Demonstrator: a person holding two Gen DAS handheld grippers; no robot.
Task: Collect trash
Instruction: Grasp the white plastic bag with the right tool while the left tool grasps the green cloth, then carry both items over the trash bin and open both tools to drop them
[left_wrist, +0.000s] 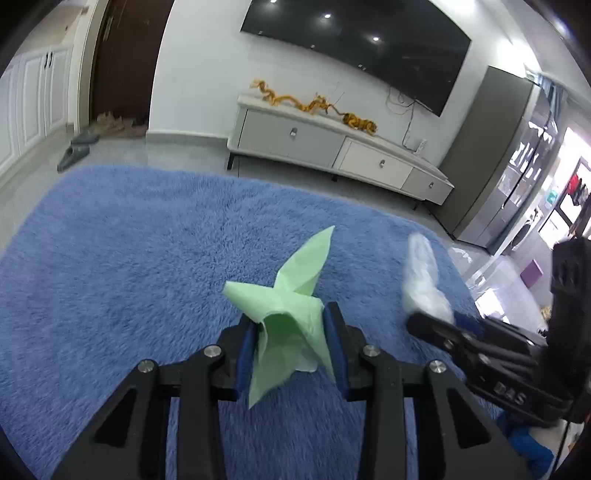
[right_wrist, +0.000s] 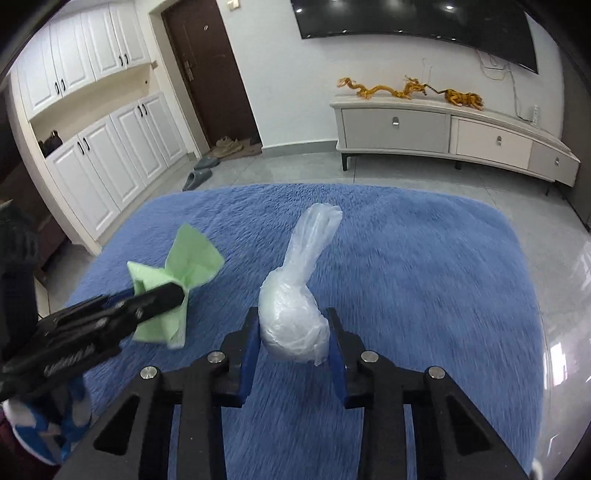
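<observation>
While the left gripper (left_wrist: 291, 345) pinches a crumpled, featherlight green paper napkin (left_wrist: 286, 314), the right gripper (right_wrist: 293, 349) clamps a soft, slippery knotted clear plastic bag (right_wrist: 295, 314) at its bulge.

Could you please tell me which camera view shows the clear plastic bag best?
The right wrist view: the bag sits centred and sharp between the right gripper's fingers. The left wrist view shows it blurred near the right edge, partly hidden by that gripper.

The clear plastic bag (left_wrist: 424, 280) is motion-blurred in the left wrist view; a blue-and-white object (right_wrist: 44, 424) at the right wrist view's lower left is unidentifiable
</observation>
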